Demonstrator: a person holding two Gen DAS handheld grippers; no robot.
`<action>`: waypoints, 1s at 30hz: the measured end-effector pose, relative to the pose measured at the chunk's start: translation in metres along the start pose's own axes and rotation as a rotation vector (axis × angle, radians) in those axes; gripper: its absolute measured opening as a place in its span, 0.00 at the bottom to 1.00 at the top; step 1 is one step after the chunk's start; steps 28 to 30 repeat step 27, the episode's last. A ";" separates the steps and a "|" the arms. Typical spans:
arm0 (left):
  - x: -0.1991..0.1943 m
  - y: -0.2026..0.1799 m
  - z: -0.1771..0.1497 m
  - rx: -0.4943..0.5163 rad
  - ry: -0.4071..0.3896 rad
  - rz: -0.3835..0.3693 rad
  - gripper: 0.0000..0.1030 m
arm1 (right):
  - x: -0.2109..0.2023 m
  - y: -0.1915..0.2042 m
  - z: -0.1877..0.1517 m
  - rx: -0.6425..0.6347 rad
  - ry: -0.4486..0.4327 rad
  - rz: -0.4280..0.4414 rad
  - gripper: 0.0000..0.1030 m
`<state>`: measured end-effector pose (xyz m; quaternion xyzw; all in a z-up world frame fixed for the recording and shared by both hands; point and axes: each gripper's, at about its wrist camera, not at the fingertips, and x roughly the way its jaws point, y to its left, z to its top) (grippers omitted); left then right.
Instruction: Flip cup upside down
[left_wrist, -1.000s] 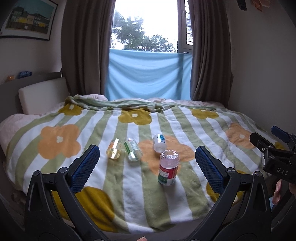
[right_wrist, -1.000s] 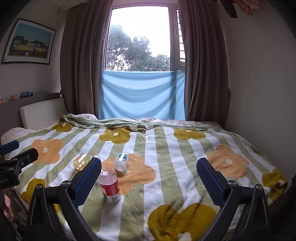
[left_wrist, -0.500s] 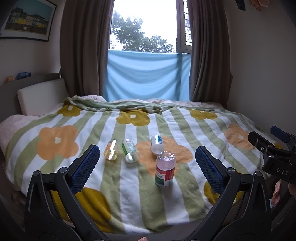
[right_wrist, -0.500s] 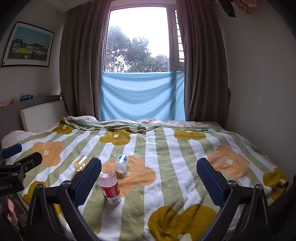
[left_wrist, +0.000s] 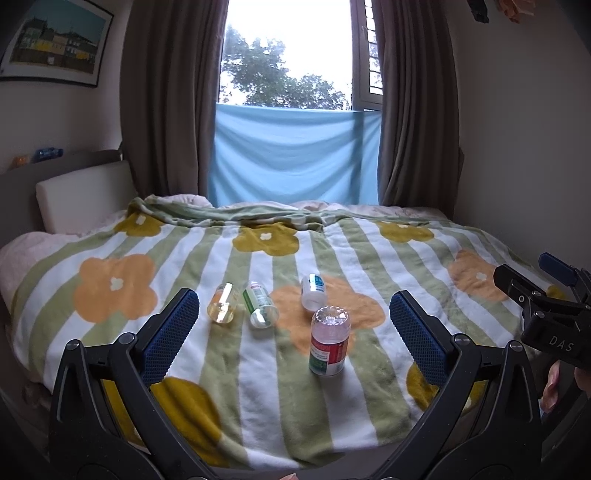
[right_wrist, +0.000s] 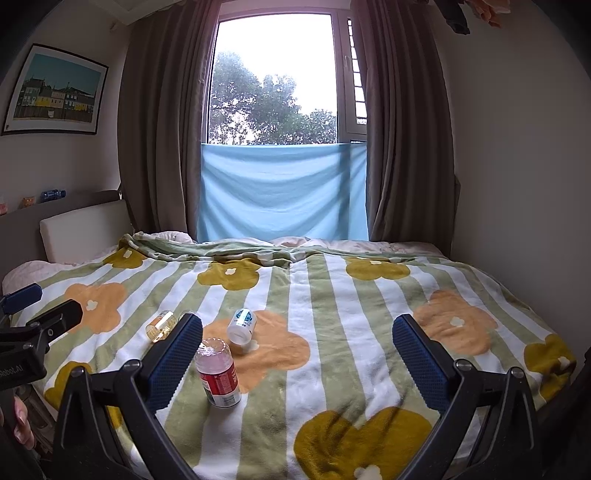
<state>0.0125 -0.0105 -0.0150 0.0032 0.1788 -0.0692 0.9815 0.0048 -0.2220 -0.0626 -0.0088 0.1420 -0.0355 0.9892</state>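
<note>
Red-labelled cup (left_wrist: 328, 341) stands inverted, near-centre on the blanket (left_wrist: 369, 398); flip looks done. Left gripper (left_wrist: 293, 330) and right gripper (right_wrist: 297, 356) both spread wide, empty. Next: back away, or approach a lying bottle (left_wrist: 259, 304).

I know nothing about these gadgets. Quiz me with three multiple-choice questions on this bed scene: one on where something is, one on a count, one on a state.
1. Where does the red-labelled container stand?
A. on the blanket, nearest the camera
B. on the headboard
C. on the windowsill

2. How many small containers are on the bed?
A. two
B. four
C. six

3. How are the left gripper and the right gripper?
A. both shut on a container
B. one open, one shut
C. both open and empty

Answers:
1 A, it stands upright in front of the other three.
2 B, the yellow container, green-labelled container and white container lie on their sides behind it.
3 C, each pair of fingers is spread wide with nothing between.
</note>
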 end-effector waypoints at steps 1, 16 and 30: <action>0.000 0.000 0.000 0.001 -0.001 0.002 1.00 | 0.000 0.000 0.000 0.000 0.001 0.001 1.00; -0.001 -0.002 0.001 0.008 -0.006 0.006 1.00 | 0.000 0.000 0.001 0.002 0.000 0.000 1.00; -0.008 -0.008 0.006 0.025 -0.069 0.071 1.00 | -0.001 0.000 0.002 0.002 -0.002 -0.001 1.00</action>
